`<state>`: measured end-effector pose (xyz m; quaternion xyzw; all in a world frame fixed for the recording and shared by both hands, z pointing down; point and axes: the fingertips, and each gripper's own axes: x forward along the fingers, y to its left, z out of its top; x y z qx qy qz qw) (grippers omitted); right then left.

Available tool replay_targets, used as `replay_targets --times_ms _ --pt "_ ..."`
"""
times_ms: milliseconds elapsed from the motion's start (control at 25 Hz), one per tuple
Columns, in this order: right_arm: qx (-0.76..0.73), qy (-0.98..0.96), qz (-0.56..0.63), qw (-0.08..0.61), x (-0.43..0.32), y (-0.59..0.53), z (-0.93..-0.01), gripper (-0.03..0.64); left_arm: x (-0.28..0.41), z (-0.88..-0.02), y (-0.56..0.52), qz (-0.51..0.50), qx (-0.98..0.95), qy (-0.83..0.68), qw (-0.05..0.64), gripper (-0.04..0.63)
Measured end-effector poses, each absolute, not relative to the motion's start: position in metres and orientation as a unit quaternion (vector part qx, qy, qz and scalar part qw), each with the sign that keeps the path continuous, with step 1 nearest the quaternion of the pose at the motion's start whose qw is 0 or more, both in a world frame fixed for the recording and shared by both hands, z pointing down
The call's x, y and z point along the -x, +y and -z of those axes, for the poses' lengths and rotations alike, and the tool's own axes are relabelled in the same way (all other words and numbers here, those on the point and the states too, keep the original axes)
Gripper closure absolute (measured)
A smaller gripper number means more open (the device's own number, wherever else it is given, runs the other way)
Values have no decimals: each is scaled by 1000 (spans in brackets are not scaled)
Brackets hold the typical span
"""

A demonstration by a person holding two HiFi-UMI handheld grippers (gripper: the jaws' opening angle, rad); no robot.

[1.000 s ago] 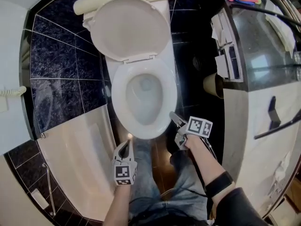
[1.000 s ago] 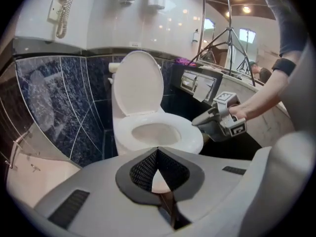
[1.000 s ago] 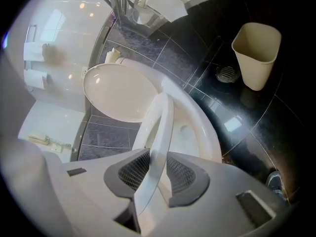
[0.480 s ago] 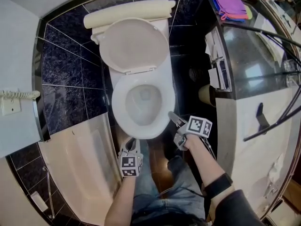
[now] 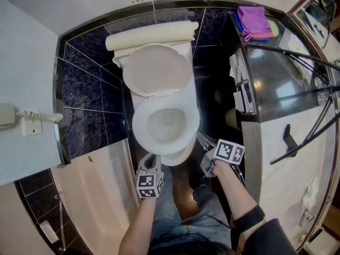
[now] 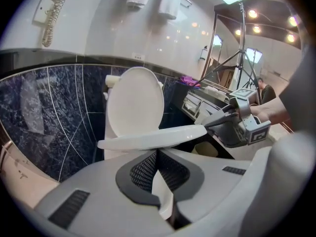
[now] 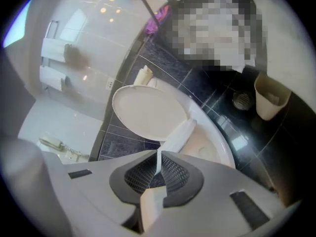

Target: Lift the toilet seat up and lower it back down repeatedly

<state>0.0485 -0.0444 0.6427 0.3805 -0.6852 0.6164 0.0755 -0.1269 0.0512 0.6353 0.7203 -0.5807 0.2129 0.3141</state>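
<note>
Right gripper [image 7: 158,158] jaws have just closed and pinch the toilet seat [image 7: 178,135] at its right-front rim. Left gripper [image 6: 157,156] jaws are clamped on the front edge. Seat looks tipped just off the bowl [image 7: 219,144], with the lid [image 5: 158,69] upright behind. Both grips set, so likely the start of a lift stroke.

left: bathtub [image 5: 98,193] beside toilet [image 5: 139,127] | right: floor strip [image 5: 212,97] free (bin [image 7: 270,100] there), then counter [image 5: 281,84]

Head overhead, gripper views low, seat [image 5: 137,126] shared
</note>
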Motion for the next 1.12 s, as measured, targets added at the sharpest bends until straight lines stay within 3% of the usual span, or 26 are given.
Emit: replay_targets --times_ms 520,1120 --pt "-432 -787 -425 118 -55 -88 -541 612 158 -562 -86 -164 -742 -596 260 595" --pt "-439 -798 -393 127 -55 -104 -524 612 189 -552 -215 -187 -754 -596 203 595"
